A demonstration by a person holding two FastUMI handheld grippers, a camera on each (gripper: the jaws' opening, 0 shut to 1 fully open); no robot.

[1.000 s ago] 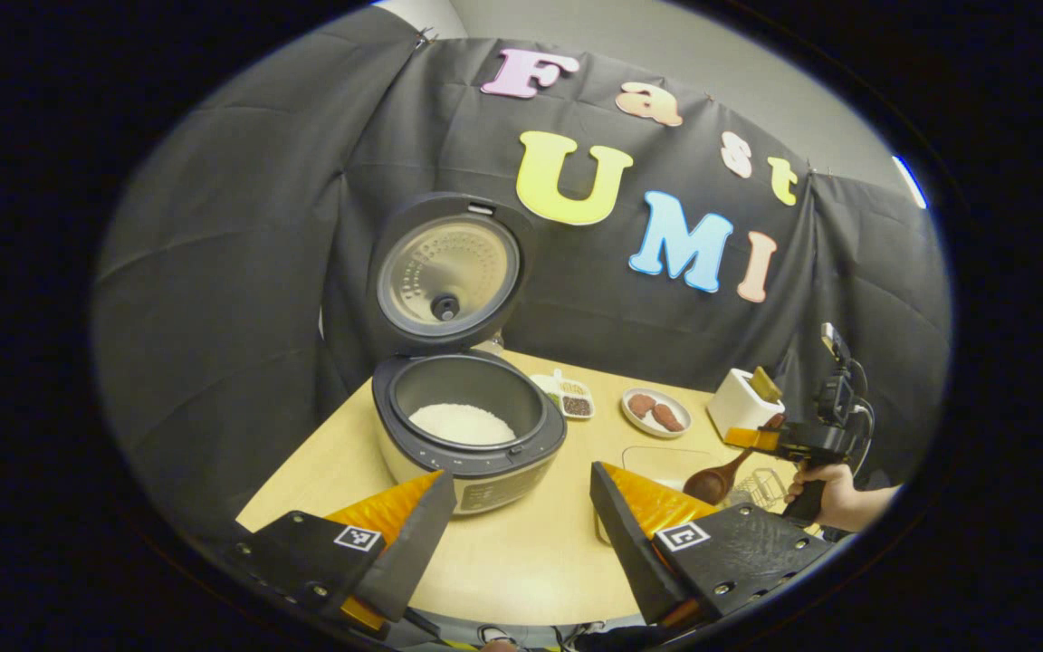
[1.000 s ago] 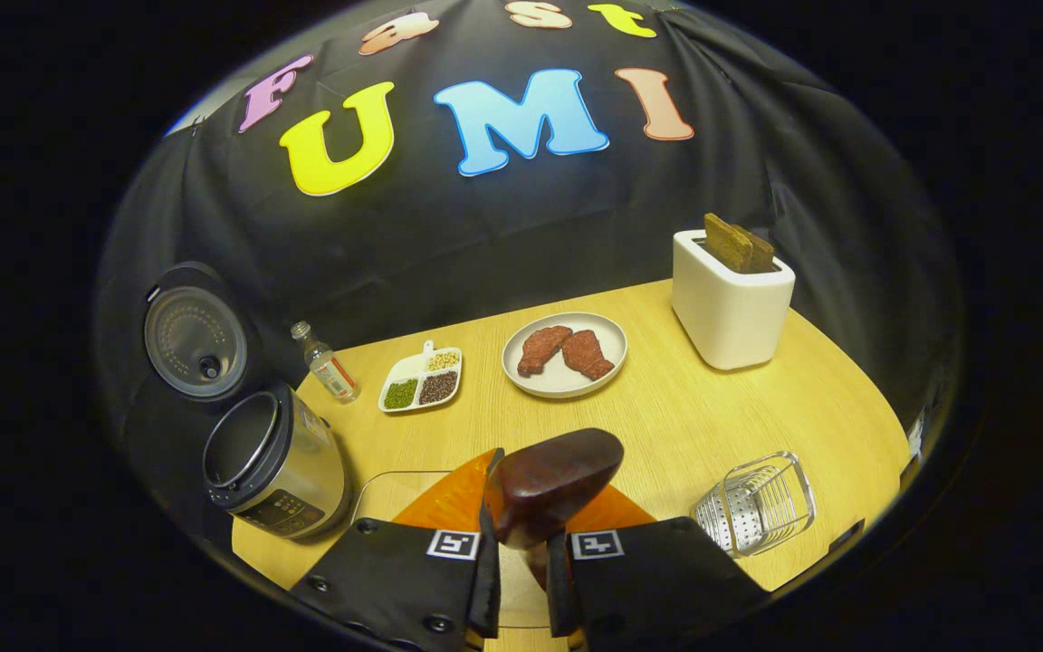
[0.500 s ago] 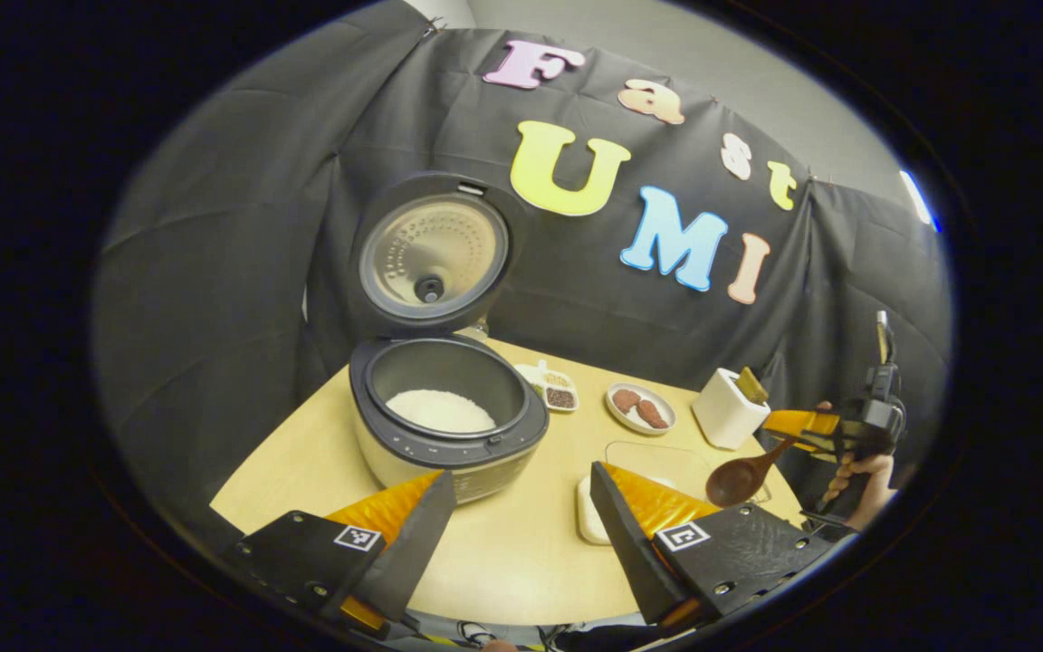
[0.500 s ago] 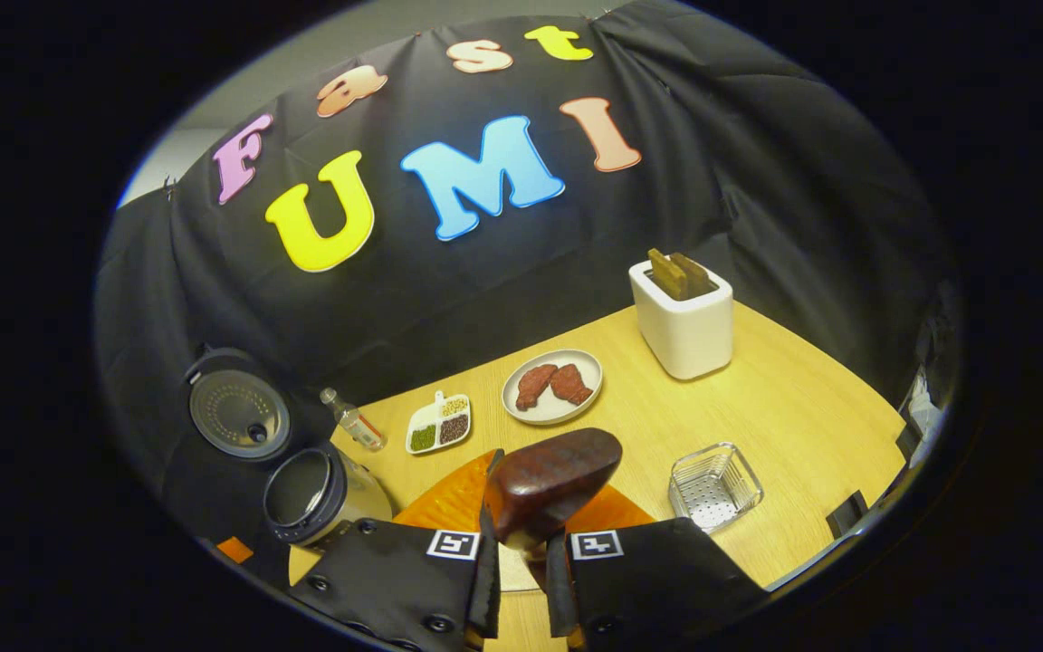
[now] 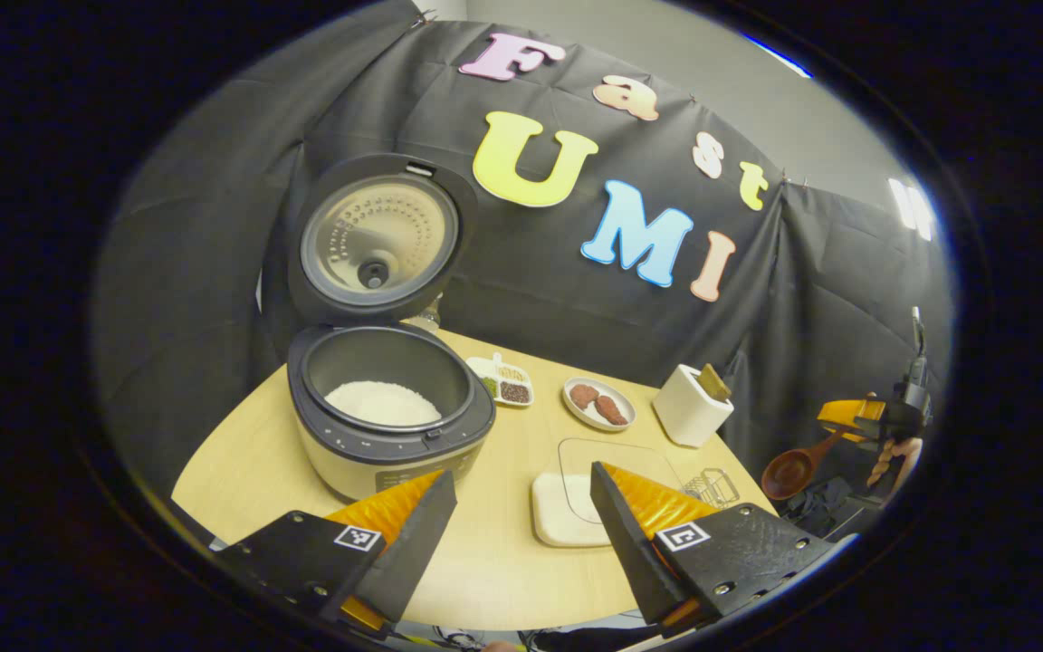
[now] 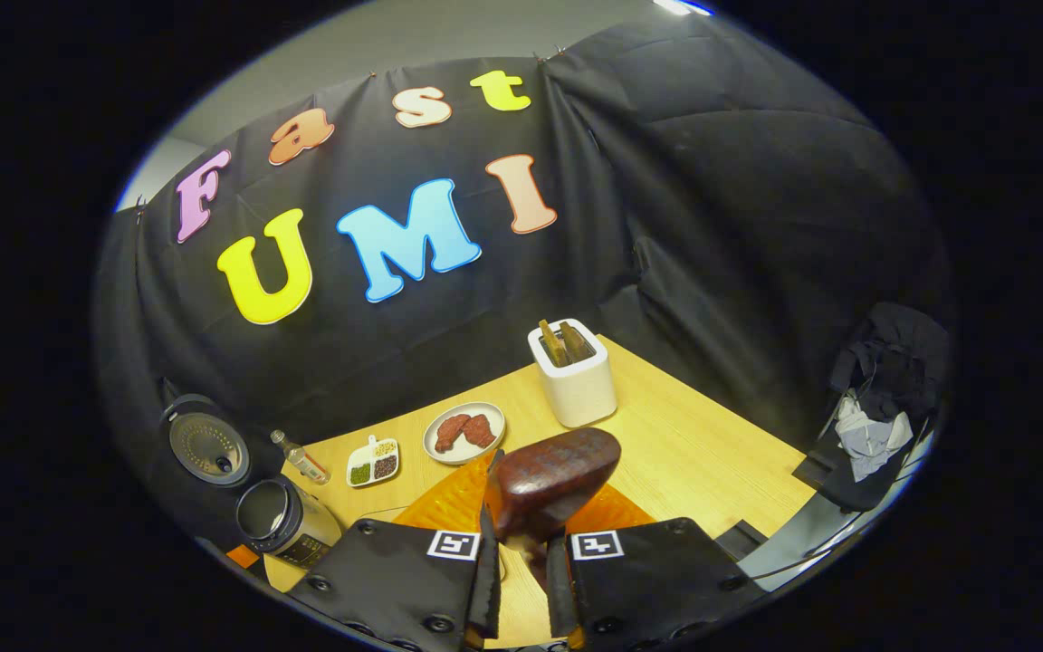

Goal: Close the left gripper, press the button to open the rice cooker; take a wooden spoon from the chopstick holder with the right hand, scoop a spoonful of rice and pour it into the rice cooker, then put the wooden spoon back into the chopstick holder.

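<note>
A: So, where is the rice cooker (image 5: pixel 390 412)?

B: Left of centre in the left gripper view, on the wooden table (image 5: pixel 503 561). Its lid (image 5: pixel 377 237) stands up and open against the black cloth, and white rice (image 5: pixel 382 404) lies in the inner pot. In the right gripper view the cooker (image 6: pixel 284 522) is small, at the lower left.

A: And the left gripper (image 5: pixel 521 516)?

B: At the bottom of its own view, its two fingers spread wide with nothing between them. Bare tabletop and a pale rice tray (image 5: pixel 567 512) under a clear lid show in the gap.

A: The wooden spoon?

B: Clamped in the right gripper (image 6: pixel 518 552). In the right gripper view the fingers press close on the spoon's neck and the dark bowl of the wooden spoon (image 6: pixel 550 480) rises just above them, at the lower centre. In the left gripper view the same spoon (image 5: pixel 793 469) hangs at the far right edge, bowl down and to the left, held off the table's edge by the right gripper (image 5: pixel 847 418), with a hand (image 5: pixel 893 457) behind it.

A: The chopstick holder?

B: A wire basket (image 5: pixel 712 486) near the table's right edge in the left gripper view, just beside the tray.

A: Anything else?

B: A white toaster (image 6: pixel 573 376) with bread slices, a plate (image 6: pixel 464 433) of two reddish pieces, a divided dish (image 6: pixel 373 462) of beans and a small bottle (image 6: pixel 301 458), strung across the middle of the right gripper view.
</note>
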